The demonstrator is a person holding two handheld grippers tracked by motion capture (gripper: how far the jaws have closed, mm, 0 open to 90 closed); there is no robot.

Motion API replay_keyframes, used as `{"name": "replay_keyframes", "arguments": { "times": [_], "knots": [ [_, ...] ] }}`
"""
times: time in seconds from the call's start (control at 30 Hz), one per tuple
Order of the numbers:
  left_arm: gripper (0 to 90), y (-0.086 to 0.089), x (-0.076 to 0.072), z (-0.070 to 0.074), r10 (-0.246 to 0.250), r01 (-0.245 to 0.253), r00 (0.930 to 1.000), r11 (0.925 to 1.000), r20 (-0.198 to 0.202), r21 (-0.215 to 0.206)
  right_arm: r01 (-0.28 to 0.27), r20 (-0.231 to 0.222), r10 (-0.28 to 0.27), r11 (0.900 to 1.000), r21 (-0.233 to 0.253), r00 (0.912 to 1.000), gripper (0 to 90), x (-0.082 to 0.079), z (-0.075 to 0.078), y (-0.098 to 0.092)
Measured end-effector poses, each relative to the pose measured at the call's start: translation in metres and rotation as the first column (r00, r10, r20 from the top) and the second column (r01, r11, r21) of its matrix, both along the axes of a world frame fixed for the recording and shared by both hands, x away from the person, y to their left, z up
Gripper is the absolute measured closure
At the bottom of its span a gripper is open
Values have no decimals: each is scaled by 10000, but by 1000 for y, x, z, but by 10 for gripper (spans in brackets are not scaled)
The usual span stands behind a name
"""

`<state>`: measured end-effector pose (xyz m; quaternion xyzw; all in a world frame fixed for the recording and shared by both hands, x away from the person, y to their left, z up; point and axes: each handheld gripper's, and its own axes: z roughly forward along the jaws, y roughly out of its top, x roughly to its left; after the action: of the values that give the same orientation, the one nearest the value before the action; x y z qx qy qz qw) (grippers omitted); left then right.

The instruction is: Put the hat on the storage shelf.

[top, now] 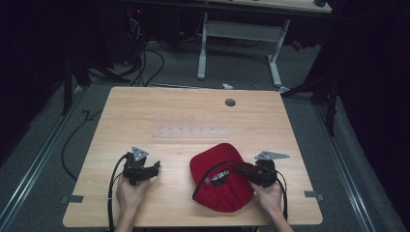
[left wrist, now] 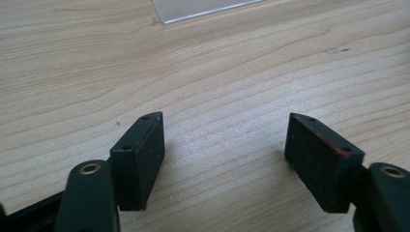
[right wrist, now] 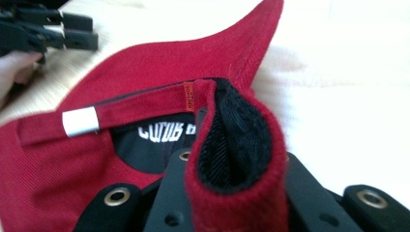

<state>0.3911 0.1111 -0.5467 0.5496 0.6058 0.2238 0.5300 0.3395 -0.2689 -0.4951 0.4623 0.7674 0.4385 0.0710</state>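
A red cap [top: 212, 162] with a black lining lies near the front right of the wooden table [top: 193, 116]. My right gripper [top: 240, 169] is shut on a folded piece of the cap's rim. In the right gripper view that red fold with its black lining [right wrist: 232, 145] stands pinched between the jaws of the right gripper [right wrist: 232, 193]. A back strap with a silver tip [right wrist: 80, 121] crosses the cap's opening. My left gripper [top: 155, 168] rests on the table to the left of the cap, apart from it. The left gripper [left wrist: 225, 145] is open over bare wood.
A clear plastic strip [top: 191, 131] lies flat mid-table, and its edge [left wrist: 203, 7] shows beyond the left jaws. A grey grommet [top: 230, 102] sits near the far edge. Behind the table stand a white desk frame [top: 241, 34] and floor cables [top: 145, 67].
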Motion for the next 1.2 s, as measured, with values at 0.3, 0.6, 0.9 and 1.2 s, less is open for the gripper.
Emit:
{"name": "replay_keyframes", "arguments": {
  "times": [0.3, 0.6, 0.9, 1.2],
  "knots": [
    [288, 0, 0, 0, -59, 60, 10000, 10000, -20, 22, 32, 311, -38, 9999, 165, 9995, 842, 4, 20, -4],
    [291, -3, -5, 0, -402, 401, 9992, 9991, 70, 139, 150, 434, -172, 9986, 502, 9989, 843, 5, 28, -13],
    [260, -19, -23, 18, -1609, 1587, 9829, 9868, 891, 313, 215, 255, -232, 9976, 660, 9994, 843, 18, 45, -20],
    [226, -58, -47, 44, -3558, 3452, 9188, 9343, 1707, 893, 163, -176, -149, 9964, 827, 9997, 842, 30, 50, -18]
  ]
}}
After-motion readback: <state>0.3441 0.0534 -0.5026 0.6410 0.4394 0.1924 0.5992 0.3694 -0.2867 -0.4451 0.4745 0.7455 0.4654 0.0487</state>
